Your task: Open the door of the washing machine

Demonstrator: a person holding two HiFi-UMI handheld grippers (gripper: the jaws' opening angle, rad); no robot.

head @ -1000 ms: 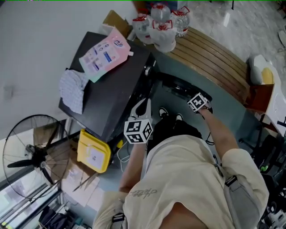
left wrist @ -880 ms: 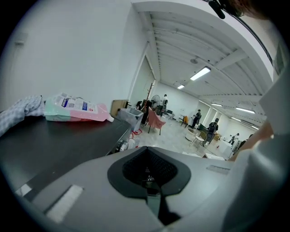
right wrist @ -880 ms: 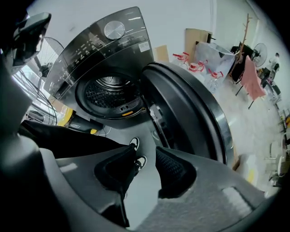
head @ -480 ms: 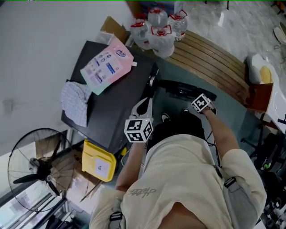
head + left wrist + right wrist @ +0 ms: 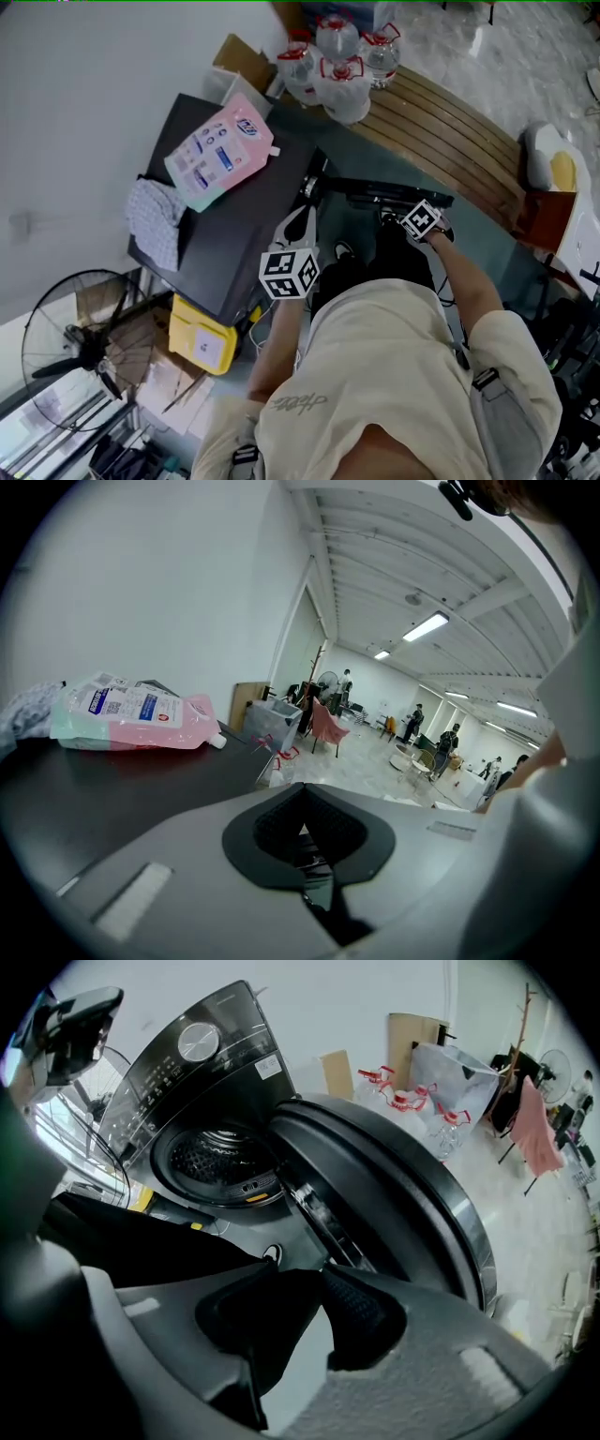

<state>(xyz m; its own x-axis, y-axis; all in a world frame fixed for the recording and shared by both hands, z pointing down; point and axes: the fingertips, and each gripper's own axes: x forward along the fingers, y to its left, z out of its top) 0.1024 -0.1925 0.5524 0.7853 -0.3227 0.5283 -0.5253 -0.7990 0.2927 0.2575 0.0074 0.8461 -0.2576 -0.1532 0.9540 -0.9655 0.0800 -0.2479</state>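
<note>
The dark washing machine [image 5: 234,234] stands at the left of the head view, with a pink pouch [image 5: 218,150] and a cloth [image 5: 155,220] on its lid. Its round door [image 5: 375,194] is swung out wide. The right gripper view shows the door [image 5: 394,1194] beside the bare drum opening [image 5: 220,1168]. My right gripper [image 5: 412,212] is at the door's free end, and its jaws [image 5: 323,1274] close on the door's inner rim. My left gripper [image 5: 303,220] hovers over the machine's front corner, shut on nothing [image 5: 302,794], with the pouch [image 5: 131,714] ahead at its left.
Water bottles [image 5: 337,61] stand behind the machine by a curved wooden bench [image 5: 450,122]. A yellow box [image 5: 202,337] and a fan [image 5: 80,347] sit at the lower left. The person's shoes [image 5: 342,251] are in front of the drum.
The door has swung further out, and the right gripper went with it at its end. The left gripper has drifted a little along the machine's front.
</note>
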